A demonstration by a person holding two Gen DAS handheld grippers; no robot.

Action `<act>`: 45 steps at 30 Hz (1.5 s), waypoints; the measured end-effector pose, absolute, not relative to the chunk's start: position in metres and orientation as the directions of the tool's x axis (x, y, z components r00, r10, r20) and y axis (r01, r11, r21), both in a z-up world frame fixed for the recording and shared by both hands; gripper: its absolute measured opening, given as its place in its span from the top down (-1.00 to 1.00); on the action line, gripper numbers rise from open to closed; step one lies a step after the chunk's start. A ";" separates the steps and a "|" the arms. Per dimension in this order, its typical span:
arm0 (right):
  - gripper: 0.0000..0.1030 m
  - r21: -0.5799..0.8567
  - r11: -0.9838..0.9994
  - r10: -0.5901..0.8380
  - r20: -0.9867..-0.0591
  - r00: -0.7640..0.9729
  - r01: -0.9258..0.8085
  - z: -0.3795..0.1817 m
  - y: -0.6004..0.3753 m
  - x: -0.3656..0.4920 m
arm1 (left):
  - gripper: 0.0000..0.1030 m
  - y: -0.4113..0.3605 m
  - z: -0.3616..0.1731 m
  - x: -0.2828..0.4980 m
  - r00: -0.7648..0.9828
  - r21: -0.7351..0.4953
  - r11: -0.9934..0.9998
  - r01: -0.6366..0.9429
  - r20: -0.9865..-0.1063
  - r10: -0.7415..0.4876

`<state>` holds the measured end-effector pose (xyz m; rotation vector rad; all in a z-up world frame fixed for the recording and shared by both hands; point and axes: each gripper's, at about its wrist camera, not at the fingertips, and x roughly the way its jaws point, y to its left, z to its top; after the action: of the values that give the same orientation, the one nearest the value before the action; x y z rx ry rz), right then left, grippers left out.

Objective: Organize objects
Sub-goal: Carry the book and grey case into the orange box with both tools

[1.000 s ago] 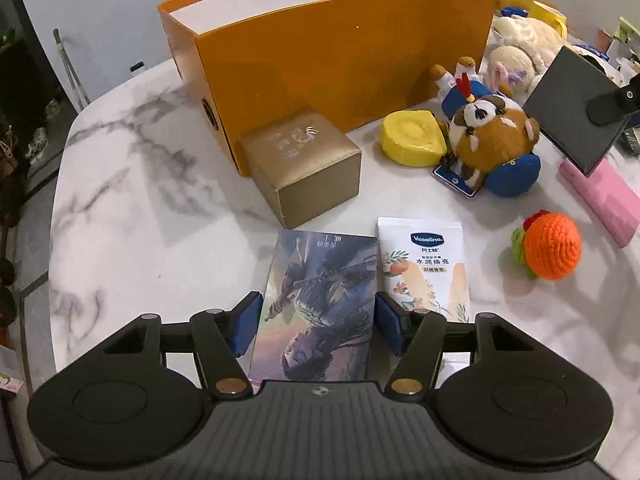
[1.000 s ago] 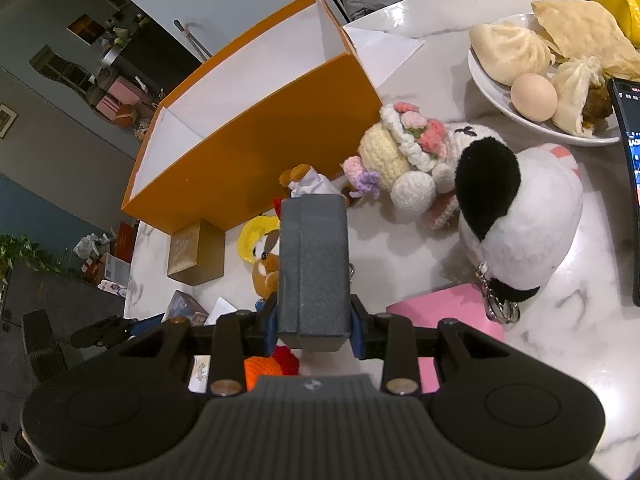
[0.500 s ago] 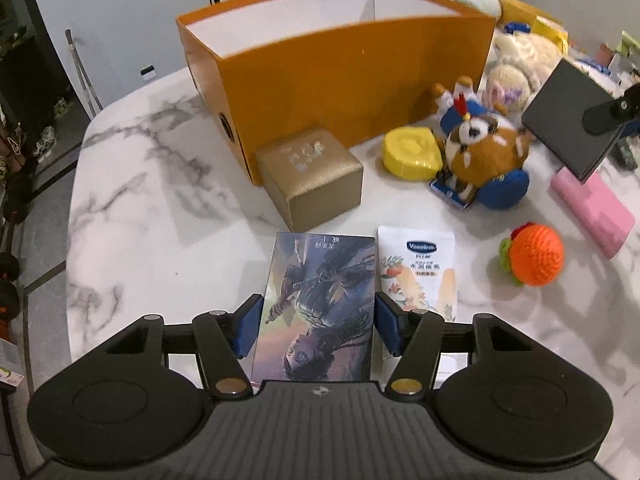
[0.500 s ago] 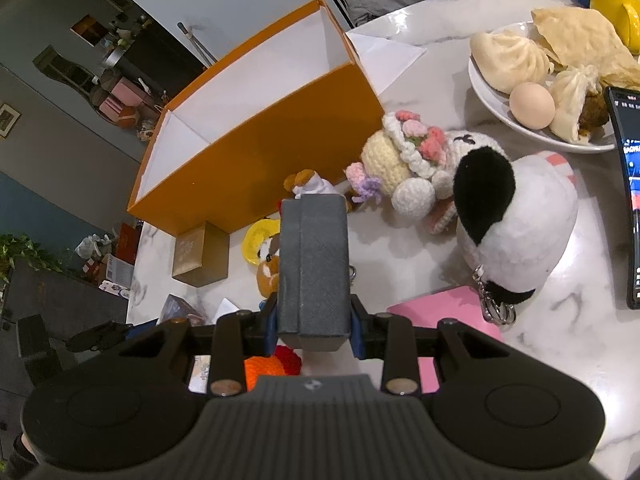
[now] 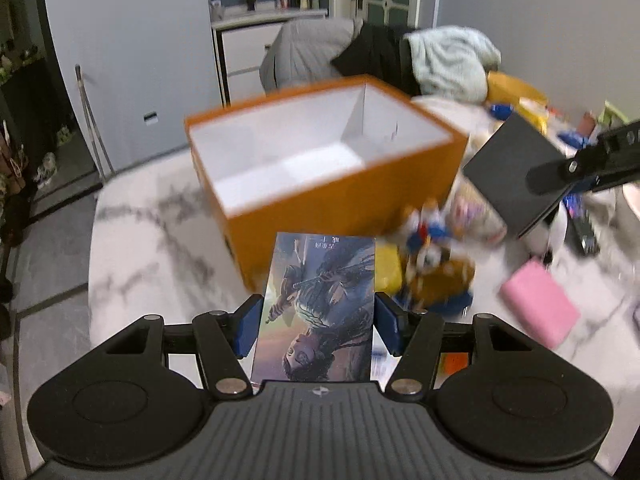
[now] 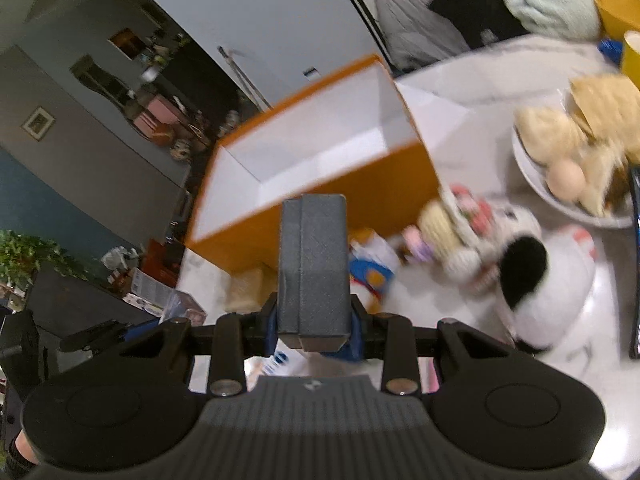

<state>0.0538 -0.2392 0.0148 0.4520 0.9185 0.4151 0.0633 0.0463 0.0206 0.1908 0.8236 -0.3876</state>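
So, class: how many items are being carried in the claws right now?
2. The illustrated book is clamped in the left claw; the dark grey case is clamped in the right claw. Nothing else appears held.

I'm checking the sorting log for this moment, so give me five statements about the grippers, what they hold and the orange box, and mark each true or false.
1. The left gripper is shut on an illustrated book. True.
2. The right gripper is empty. False: it is shut on a dark grey case.
3. The orange box already has toys in it. False: its white inside shows nothing in it.
4. The pink block lies on the marble table, outside the box. True.
5. The plate of food sits inside the box. False: it rests on the table beside it.
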 end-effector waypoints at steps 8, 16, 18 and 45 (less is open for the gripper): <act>0.32 0.546 0.816 0.548 -0.623 0.558 -0.192 0.041 -0.219 0.095 | -0.33 0.019 0.057 0.105 0.647 0.054 0.916 0.397 -0.725 -0.238; 0.32 0.564 0.805 0.552 -0.600 0.579 -0.183 0.054 -0.203 0.143 | -0.33 0.008 0.066 0.153 0.661 0.049 0.940 0.337 -0.723 -0.199; 0.32 0.568 0.804 0.553 -0.601 0.577 -0.178 0.053 -0.201 0.153 | -0.33 0.005 0.062 0.164 0.658 0.048 0.946 0.320 -0.730 -0.186; 0.32 0.507 0.846 0.523 -0.735 0.432 -0.163 -0.053 -0.168 0.245 | -0.34 -0.015 -0.024 0.239 0.561 0.091 0.984 0.154 -0.828 -0.011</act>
<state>0.2447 -0.1675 -0.0532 0.3897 1.0432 0.4414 0.2389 -0.0150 -0.0239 0.1590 0.9719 -0.0977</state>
